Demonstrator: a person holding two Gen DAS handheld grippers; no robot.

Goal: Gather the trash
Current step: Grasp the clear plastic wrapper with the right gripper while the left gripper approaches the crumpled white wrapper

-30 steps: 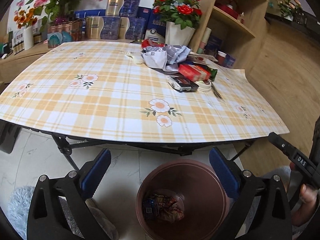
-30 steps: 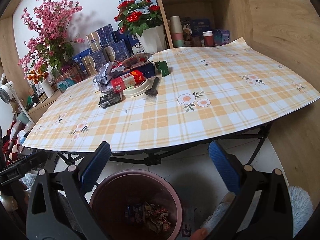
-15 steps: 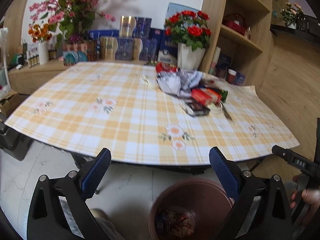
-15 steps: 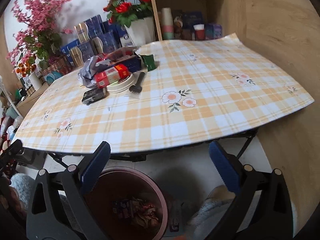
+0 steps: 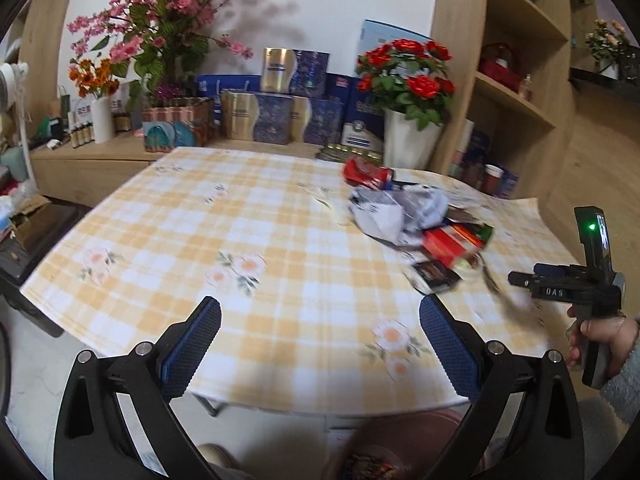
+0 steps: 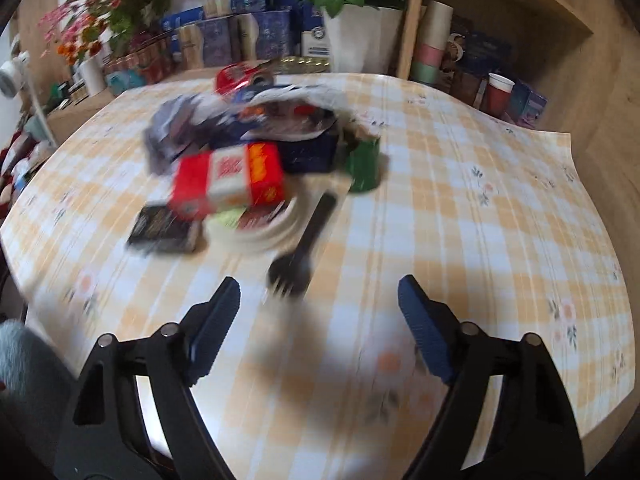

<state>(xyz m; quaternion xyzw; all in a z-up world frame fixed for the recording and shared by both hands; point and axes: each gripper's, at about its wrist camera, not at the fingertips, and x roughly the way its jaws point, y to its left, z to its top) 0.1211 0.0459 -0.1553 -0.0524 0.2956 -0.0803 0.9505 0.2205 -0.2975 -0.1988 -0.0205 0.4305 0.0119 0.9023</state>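
A pile of trash lies on the checked table (image 6: 460,216): a red and white box (image 6: 230,178), a black packet (image 6: 164,232), a white lid (image 6: 276,228), a black plastic fork (image 6: 304,240), a green wrapper (image 6: 364,164), crumpled paper (image 5: 396,212) and a red can (image 5: 366,172). My right gripper (image 6: 320,312) is open and empty, low over the table just in front of the fork. My left gripper (image 5: 320,344) is open and empty above the table's near edge. The brown trash bin (image 5: 392,452) stands on the floor below it.
A white pot of red roses (image 5: 412,120), blue gift boxes (image 5: 280,112) and pink flowers (image 5: 160,20) stand behind the table. Wooden shelves (image 5: 516,92) with cups are at the right. The right gripper's handle (image 5: 592,280) shows in the left wrist view.
Both grippers have risen from above the bin to table height. The right one has moved in close to the trash pile; the view is blurred by motion.
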